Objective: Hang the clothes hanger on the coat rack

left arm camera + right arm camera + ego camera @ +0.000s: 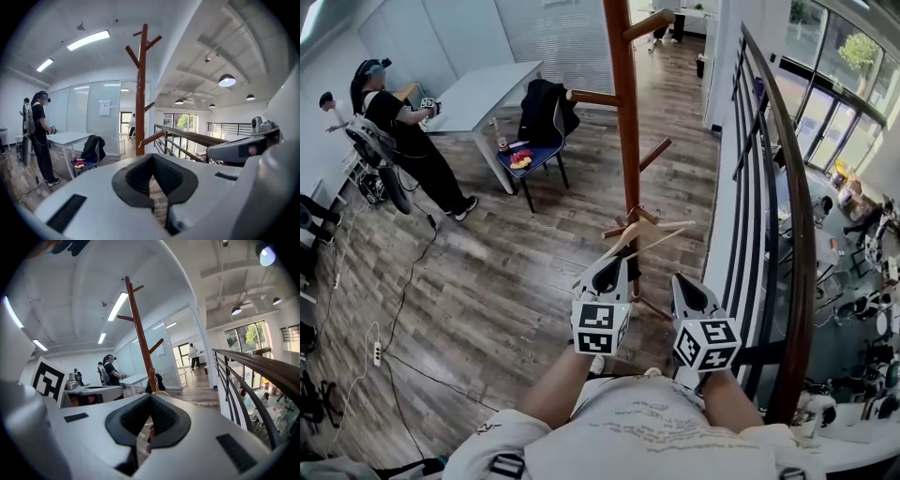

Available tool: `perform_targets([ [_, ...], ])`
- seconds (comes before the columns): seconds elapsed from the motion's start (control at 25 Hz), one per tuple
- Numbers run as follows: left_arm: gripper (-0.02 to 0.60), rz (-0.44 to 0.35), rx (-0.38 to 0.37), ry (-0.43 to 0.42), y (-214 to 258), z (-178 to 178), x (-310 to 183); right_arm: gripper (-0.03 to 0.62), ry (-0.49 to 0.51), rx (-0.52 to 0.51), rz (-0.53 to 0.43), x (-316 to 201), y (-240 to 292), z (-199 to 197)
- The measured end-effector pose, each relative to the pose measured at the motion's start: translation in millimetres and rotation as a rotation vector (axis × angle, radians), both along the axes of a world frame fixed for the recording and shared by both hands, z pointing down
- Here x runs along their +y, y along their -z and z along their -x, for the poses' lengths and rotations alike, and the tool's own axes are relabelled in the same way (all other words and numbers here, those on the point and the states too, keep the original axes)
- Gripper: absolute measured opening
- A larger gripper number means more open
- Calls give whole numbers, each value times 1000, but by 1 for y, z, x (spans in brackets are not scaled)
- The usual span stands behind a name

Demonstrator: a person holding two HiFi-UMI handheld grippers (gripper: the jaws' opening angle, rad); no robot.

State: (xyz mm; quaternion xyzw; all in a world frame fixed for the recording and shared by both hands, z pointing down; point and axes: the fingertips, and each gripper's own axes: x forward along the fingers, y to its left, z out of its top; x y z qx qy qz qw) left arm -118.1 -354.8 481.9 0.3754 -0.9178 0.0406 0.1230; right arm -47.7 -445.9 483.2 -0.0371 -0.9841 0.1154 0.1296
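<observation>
The wooden coat rack (623, 112) rises just ahead of me, a brown pole with angled pegs; it also stands in the left gripper view (140, 93) and the right gripper view (138, 329). A pale wooden clothes hanger (649, 228) sits tilted against the pole at a low peg, its left arm sloping down. My left gripper (607, 267) is shut and empty just below that arm. Shut too, my right gripper (692, 286) is lower right of the hanger, apart from it. The hanger's top (161, 393) peeks just over the right gripper's jaws.
A curved wooden railing (778, 187) with dark bars runs close on the right. A chair with a black jacket (546, 117) and a white table (483, 94) stand at the back left. A person (403, 131) stands by the table. Cables (403, 300) cross the wood floor.
</observation>
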Motion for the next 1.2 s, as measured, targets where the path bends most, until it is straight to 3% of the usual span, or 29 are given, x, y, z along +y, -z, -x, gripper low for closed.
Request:
perform_targets([
  [0.28, 5, 23, 12, -37, -12, -19, -15, -2, 17, 5, -78, -3, -4, 3],
  [1.2, 5, 66, 25, -23, -18, -18, -23, -2, 9, 11, -62, -17, -7, 9],
])
